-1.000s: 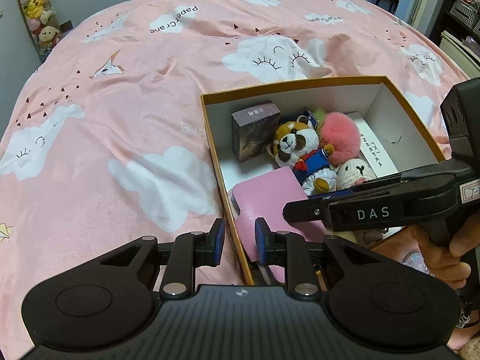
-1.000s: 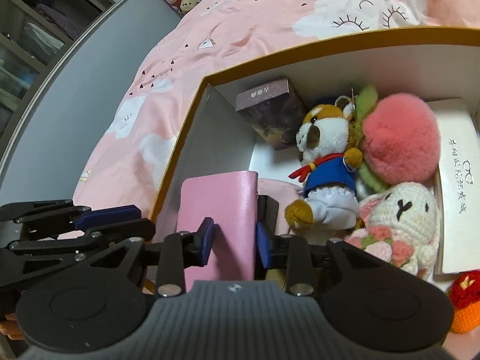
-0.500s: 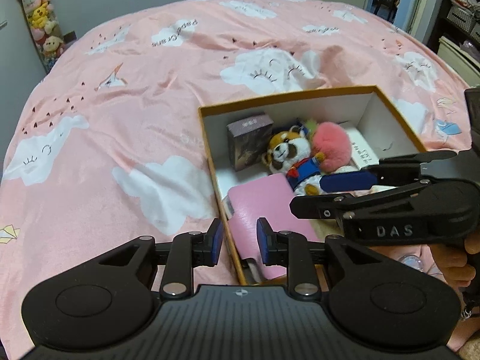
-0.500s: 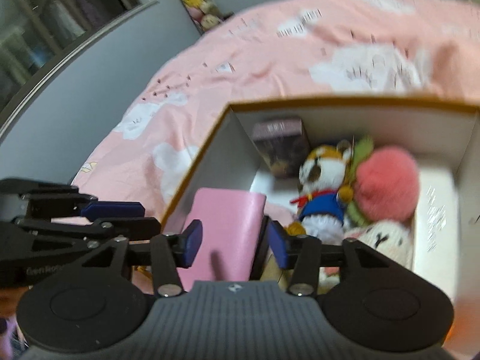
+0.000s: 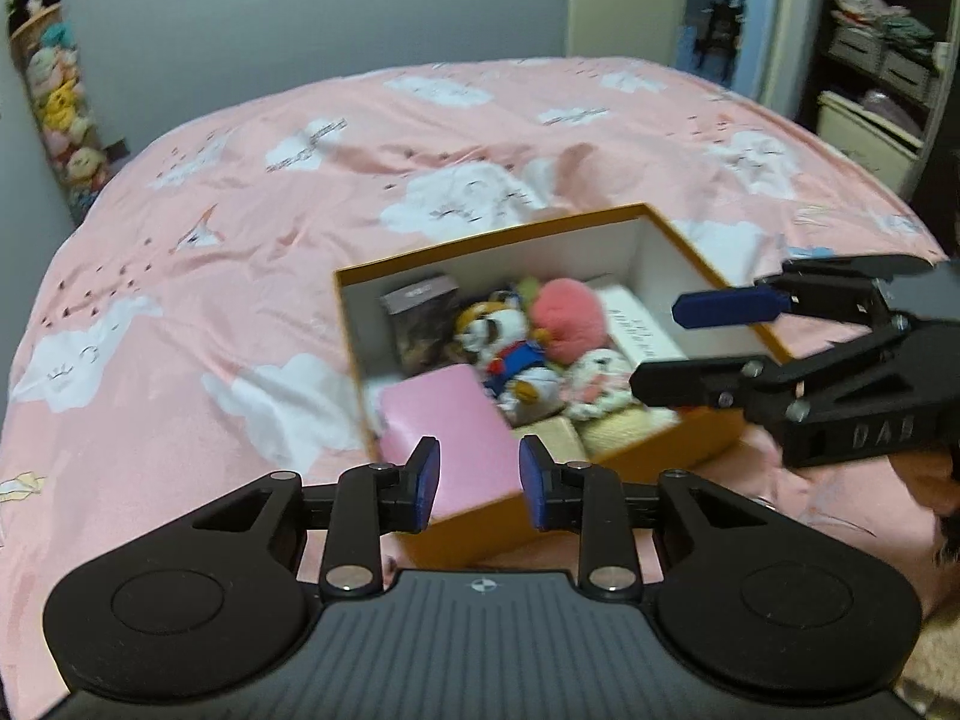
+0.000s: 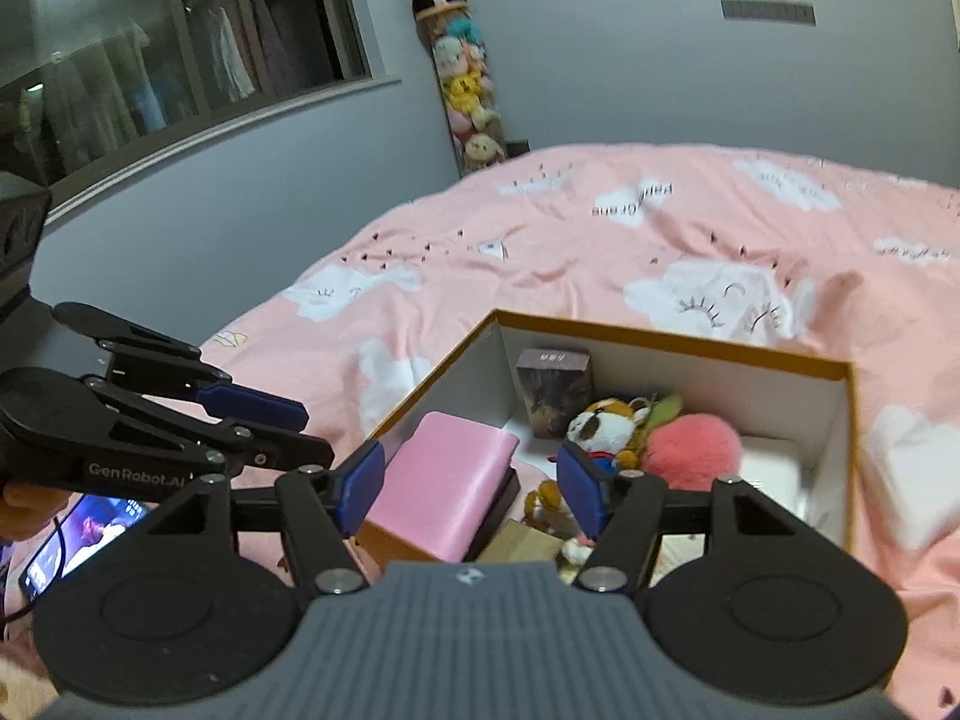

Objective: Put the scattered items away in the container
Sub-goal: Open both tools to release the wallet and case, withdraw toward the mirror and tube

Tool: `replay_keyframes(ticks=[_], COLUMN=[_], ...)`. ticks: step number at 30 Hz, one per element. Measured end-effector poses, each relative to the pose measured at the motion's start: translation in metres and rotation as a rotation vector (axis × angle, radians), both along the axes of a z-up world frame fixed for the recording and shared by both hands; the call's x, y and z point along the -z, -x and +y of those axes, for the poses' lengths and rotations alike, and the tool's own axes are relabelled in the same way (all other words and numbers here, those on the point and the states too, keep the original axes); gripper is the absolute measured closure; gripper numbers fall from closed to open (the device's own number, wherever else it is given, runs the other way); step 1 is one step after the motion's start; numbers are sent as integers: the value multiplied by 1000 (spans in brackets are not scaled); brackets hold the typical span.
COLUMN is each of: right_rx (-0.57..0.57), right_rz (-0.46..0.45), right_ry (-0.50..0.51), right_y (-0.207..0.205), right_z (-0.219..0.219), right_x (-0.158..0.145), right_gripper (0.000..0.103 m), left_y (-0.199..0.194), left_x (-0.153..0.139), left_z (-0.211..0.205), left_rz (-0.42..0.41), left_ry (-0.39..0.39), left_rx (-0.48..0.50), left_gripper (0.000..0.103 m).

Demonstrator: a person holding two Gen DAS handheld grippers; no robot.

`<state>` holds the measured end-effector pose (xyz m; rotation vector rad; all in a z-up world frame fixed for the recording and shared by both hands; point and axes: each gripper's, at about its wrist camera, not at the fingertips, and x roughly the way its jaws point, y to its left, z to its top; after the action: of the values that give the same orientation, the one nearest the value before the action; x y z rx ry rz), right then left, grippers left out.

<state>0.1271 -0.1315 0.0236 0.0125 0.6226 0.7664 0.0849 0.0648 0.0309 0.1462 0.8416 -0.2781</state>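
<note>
Both grippers apparently above box [image 5: 678, 450], opening

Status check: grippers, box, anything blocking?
Left gripper and right gripper opening, both empty. Pink case in box with toys. Nothing in the way.

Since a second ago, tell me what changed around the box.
The right tool let go of the pink case; its jaws are opening, empty, and it has drawn up and back. The left tool backed off too, jaws opening, empty. The case, the plush toys and the box stayed put.
</note>
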Motion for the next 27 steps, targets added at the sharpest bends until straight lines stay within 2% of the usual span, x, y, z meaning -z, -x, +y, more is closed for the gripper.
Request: replay_keyframes(ticks=[4,9,15,18,20,27], right_rx=[-6,-22,5,34,48,48], right_rz=[-15,1,66,109,123,176], right_ry=[-3,76,180,243,301,418], right_y=[19,42,60,65,68,73], right_z=[-25,-42,-58,-65,-69,-76], right_x=[-3,4,37,55,67,101], right_gripper=[37,41,51,51,51,51], left_y=[22,42,62,70,74,82], left_x=[7,30,63,79,89,121], left_z=[-14,-37,-63,-76,-85,-108], left_rz=[-21,14,74,96,106,147], left_ry=[-4,-37,-79,-116,-153,-264], left_rx=[100,225,355,425,465,567], left_gripper=[69,69,69,63,54,53])
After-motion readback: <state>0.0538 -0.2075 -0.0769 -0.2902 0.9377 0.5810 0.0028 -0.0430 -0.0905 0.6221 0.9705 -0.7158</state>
